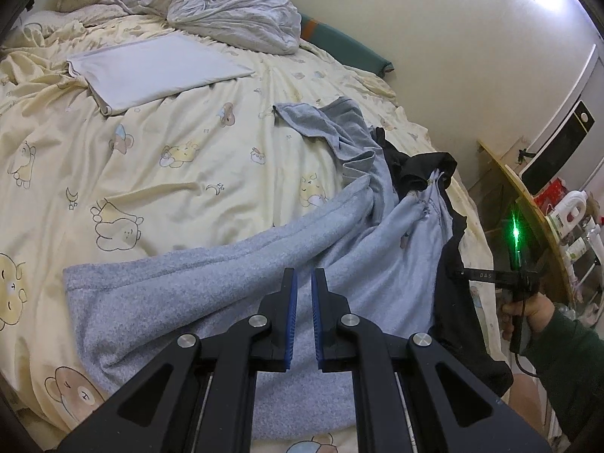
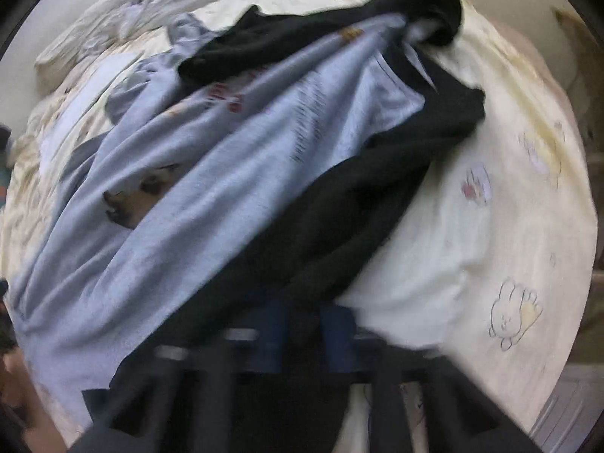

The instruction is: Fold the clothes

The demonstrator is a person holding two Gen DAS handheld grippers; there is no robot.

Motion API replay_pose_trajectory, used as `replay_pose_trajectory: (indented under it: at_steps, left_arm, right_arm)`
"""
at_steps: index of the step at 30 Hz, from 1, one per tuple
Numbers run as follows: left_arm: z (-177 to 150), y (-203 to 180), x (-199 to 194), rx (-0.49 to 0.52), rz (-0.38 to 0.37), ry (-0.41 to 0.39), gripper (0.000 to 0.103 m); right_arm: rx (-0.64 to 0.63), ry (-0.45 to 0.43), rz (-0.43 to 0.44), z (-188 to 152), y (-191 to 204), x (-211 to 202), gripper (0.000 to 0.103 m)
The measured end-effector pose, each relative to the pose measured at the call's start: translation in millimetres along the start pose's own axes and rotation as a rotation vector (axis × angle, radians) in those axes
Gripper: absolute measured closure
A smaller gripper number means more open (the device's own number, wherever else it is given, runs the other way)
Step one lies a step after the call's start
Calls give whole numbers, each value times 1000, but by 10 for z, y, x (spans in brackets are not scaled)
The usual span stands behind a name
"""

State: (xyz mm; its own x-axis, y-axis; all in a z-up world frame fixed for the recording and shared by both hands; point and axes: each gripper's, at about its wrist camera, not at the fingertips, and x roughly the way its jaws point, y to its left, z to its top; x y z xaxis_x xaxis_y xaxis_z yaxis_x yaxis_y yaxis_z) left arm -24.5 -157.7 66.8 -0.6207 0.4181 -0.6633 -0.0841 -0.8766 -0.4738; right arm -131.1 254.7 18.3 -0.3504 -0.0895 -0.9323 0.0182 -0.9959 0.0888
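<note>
Your left gripper (image 1: 304, 294) has its blue pads (image 1: 291, 321) drawn close together with only a thin gap and no cloth visibly between them; it hovers over the grey fleece garment (image 1: 181, 302), which sprawls across the cream cartoon-print bedsheet (image 1: 151, 158). Your right gripper (image 2: 302, 324) is blurred in its own view, its fingers narrow and buried in the edge of the black garment (image 2: 339, 226); whether the pads truly pinch that cloth you cannot tell from here. In the left view that tool (image 1: 490, 277), glowing green, sits at the black cloth's edge in your right hand (image 1: 528, 307). The clothes lie in a tangled heap: a light blue printed shirt (image 2: 211, 204) draped over the black piece, the grey fleece running out beside them. A white folded item (image 1: 158, 71) already lies flat further up the bed, near the crumpled silver-grey duvet (image 1: 234, 11). Expect everything to be soft, limp and light, though the fleece is thicker and will drag. Take hold at a hem or corner, not mid-panel, so one layer lifts free rather than the whole pile.
</note>
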Motion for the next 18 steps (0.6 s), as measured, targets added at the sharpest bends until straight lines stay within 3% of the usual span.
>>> replay_pose_trajectory:
  at_steps: [5, 10, 18]
  left_arm:
    - [-3, 1, -2, 0, 2, 1, 95]
    - [11, 21, 15, -9, 3, 3, 95]
    - [22, 53, 29, -21, 11, 5, 95]
  right_arm:
    - [-58, -116, -86, 98, 38, -297, 93]
    - [-22, -249, -224, 433, -400, -735, 94]
    - [58, -258, -582, 1229, -1405, -879, 94]
